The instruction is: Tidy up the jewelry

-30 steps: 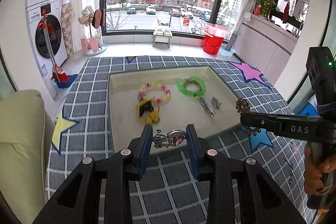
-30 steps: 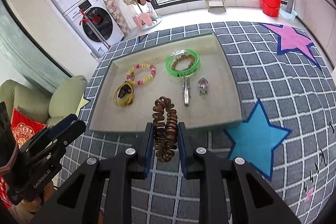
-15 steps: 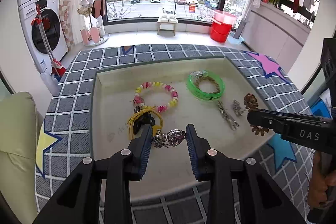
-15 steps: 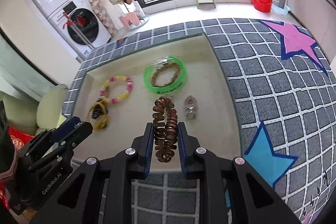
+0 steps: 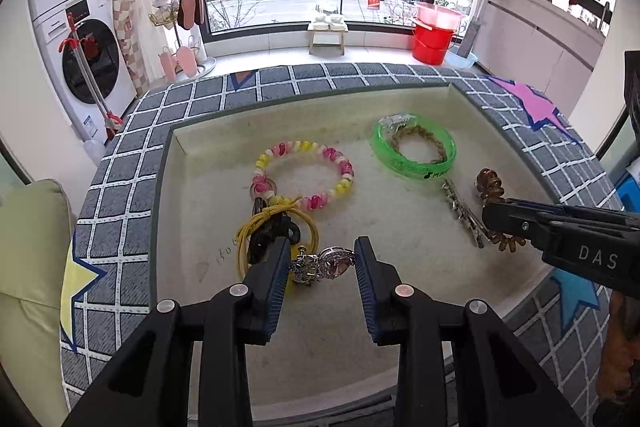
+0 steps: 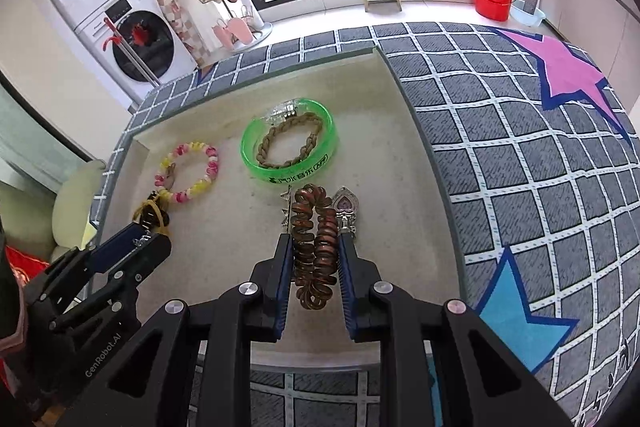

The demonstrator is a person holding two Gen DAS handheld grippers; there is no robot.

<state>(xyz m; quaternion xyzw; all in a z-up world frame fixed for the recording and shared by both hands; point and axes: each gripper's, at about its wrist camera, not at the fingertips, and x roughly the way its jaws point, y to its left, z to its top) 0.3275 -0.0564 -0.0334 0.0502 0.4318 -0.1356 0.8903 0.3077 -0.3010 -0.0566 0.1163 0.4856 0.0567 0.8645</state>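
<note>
Left claw (image 5: 322, 269): jaws part-way apart, clamped on a silver jewelled piece with a pink stone (image 5: 324, 265), held above the near left part of the tray.
Right claw (image 6: 314, 259): jaws narrow, gripping a brown spiral hair tie (image 6: 314, 243) that stands upright between the pads, above the near right part of the tray.
Tray (image 5: 168, 187): shallow, cream-lined, set on the checked tabletop (image 6: 500, 187); both claws point down into it.
Yellow elastic band (image 5: 276, 227): near left of the tray, looped with a dark piece, just beyond the left claw.
Silver hair clip (image 5: 464, 213): right of centre, lying on the tray floor, partly behind the right claw.
Purple heart-stone clip (image 6: 346, 207): just beside the brown hair tie, toward the tray's right edge.
Pink-and-yellow bead bracelet (image 5: 304, 171): left of centre, touching the yellow band at its near side.
Green bangle (image 6: 290, 147): far right of the tray, with a braided tan bracelet (image 6: 290, 143) lying inside its ring.
</note>
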